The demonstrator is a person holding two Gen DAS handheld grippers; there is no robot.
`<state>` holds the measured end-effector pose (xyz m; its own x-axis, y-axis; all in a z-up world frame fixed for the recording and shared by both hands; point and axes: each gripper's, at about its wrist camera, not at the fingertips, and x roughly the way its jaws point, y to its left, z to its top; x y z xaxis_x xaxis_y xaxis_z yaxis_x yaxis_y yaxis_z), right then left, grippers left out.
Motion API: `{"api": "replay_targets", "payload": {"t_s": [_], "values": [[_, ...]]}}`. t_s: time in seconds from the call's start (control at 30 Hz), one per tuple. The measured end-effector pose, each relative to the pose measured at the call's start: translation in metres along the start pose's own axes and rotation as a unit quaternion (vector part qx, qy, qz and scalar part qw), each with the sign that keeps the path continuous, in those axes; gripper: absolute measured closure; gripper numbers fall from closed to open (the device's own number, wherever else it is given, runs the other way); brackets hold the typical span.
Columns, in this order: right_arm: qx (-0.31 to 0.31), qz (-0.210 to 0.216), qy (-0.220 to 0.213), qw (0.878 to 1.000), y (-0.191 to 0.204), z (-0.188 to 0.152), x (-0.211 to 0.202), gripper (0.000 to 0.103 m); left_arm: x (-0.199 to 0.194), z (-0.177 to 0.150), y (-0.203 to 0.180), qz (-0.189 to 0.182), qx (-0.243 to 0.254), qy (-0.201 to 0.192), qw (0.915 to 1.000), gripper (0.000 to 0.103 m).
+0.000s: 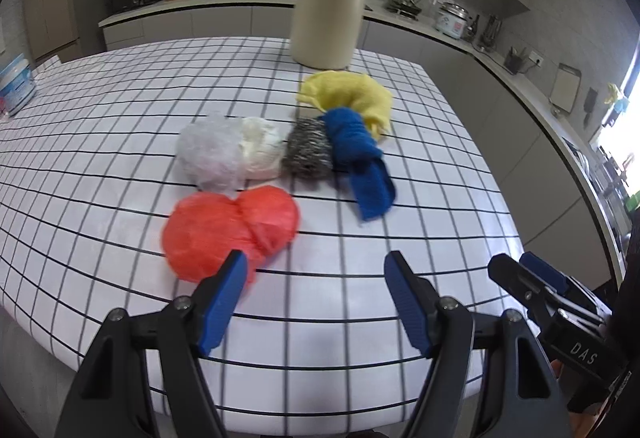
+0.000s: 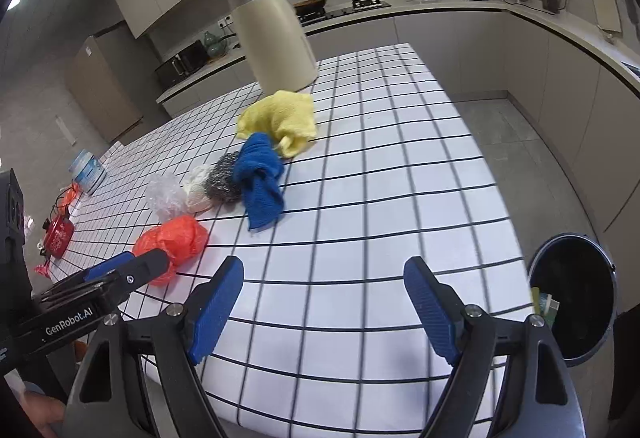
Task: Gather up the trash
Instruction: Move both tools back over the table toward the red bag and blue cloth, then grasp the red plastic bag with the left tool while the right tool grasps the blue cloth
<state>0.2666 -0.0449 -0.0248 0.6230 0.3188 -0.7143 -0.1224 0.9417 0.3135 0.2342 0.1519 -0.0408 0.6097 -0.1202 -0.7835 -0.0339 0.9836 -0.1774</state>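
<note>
On the checked tablecloth point(image 1: 120, 110) lie a crumpled red plastic bag point(image 1: 224, 230) point(image 2: 172, 242), a clear plastic bag point(image 1: 212, 154) point(image 2: 166, 194), a white wad point(image 1: 262, 150) point(image 2: 196, 186), a steel scourer point(image 1: 310, 148) point(image 2: 224, 178), a blue cloth point(image 1: 360, 158) point(image 2: 260, 178) and a yellow cloth point(image 1: 352, 98) point(image 2: 280, 118). My left gripper point(image 1: 316, 266) is open, its left finger just in front of the red bag. My right gripper point(image 2: 324, 274) is open and empty over the table's near edge. It shows at the right in the left wrist view point(image 1: 532, 278).
A tall beige jug point(image 1: 328, 2) point(image 2: 272, 38) stands behind the cloths. A black bin point(image 2: 576, 294) sits on the floor right of the table. A blue-white tub point(image 1: 16, 82) point(image 2: 88, 166) and red items point(image 2: 60, 230) lie at the far left. Kitchen counters point(image 1: 224, 2) ring the room.
</note>
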Motion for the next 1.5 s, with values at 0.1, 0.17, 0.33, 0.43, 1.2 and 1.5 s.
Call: {"api": "replay_targets", "payload": {"t_s": [0.1, 0.17, 0.33, 0.43, 1.2, 1.5], "values": [[-0.008, 0.008, 0.005, 1.0, 0.018, 0.0, 0.01, 0.019, -0.002, 0.0, 0.017, 0.007, -0.007, 0.001, 1.0, 0.031], [-0.013, 0.013, 0.008, 1.0, 0.029, 0.001, 0.016, 0.019, -0.003, 0.001, 0.028, 0.013, -0.009, -0.001, 0.9999, 0.031], [-0.024, 0.024, 0.014, 0.999, 0.054, 0.002, 0.03, 0.019, 0.001, 0.005, 0.048, 0.016, -0.013, 0.002, 0.9998, 0.031], [-0.029, 0.025, 0.016, 0.999, 0.064, 0.003, 0.037, 0.019, 0.005, 0.007, 0.052, 0.013, -0.008, 0.004, 0.9999, 0.031], [-0.005, -0.004, 0.03, 1.0, 0.052, 0.018, 0.083, 0.019, 0.064, 0.021, 0.054, 0.01, 0.024, 0.012, 0.9996, 0.043], [-0.011, -0.006, 0.025, 1.0, 0.053, 0.033, 0.109, 0.019, 0.06, 0.026, 0.059, -0.019, 0.022, -0.003, 0.9996, 0.069]]}}
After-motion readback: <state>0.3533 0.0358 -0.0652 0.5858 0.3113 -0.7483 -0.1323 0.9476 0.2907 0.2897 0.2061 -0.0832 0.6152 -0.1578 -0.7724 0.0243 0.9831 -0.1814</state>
